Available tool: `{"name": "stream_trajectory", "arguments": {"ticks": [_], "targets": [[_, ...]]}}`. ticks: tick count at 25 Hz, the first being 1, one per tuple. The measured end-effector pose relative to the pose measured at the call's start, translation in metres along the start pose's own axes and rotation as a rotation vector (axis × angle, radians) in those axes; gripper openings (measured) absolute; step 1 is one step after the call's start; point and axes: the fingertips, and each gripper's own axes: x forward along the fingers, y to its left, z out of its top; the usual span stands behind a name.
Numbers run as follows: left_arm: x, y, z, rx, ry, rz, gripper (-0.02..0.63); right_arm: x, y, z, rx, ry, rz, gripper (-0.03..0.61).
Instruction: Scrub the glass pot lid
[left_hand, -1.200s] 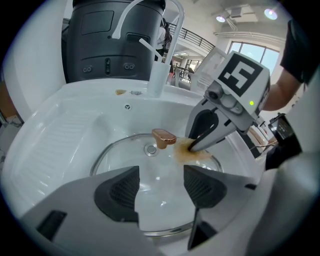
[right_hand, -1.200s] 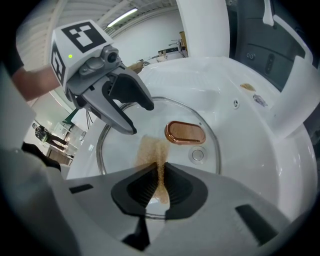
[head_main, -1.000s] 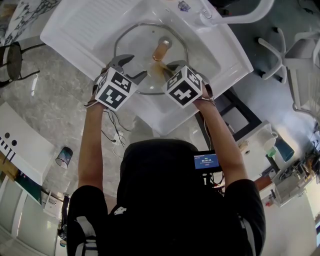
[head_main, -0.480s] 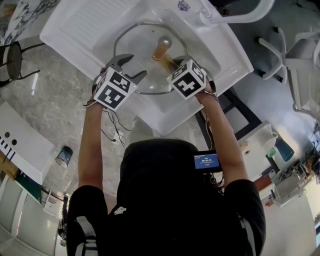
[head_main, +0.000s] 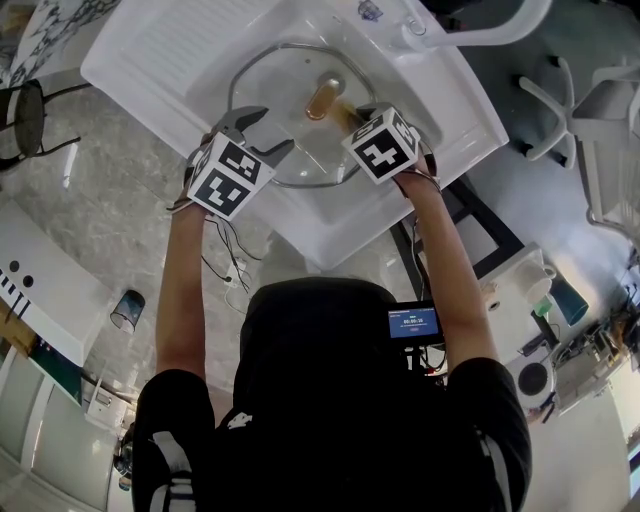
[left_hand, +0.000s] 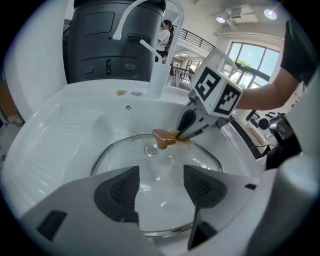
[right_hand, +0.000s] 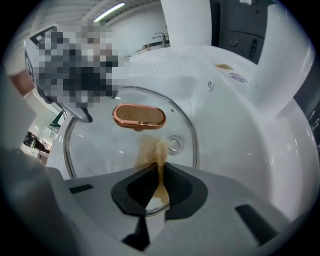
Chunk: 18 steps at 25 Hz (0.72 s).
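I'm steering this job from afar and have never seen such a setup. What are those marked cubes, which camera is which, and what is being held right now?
There is no robot arm. A person holds a two-jaw gripper in each hand, and the marked cubes are parts of those grippers. One picture comes from a camera on the person's head, looking down. The other two cameras ride on the grippers and look along their jaws. In the white sink lies a glass pot lid with a copper-coloured knob. The right gripper is shut on a brownish scrubbing pad, which it holds against the glass beside the knob. The left gripper is open and holds nothing, above the lid's near edge.
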Motion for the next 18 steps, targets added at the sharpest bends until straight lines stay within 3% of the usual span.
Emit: {"name": "stream_trajectory", "arguments": {"ticks": [9, 18], "targets": [[0.0, 0.0, 0.0, 0.006, -0.004, 0.0, 0.27, 0.007, -0.016, -0.006, -0.011, 0.024, -0.067, 0.017], [-0.001, 0.001, 0.001, 0.002, -0.012, 0.005, 0.271, 0.007, -0.019, -0.008, 0.045, 0.019, -0.092, 0.017]]}}
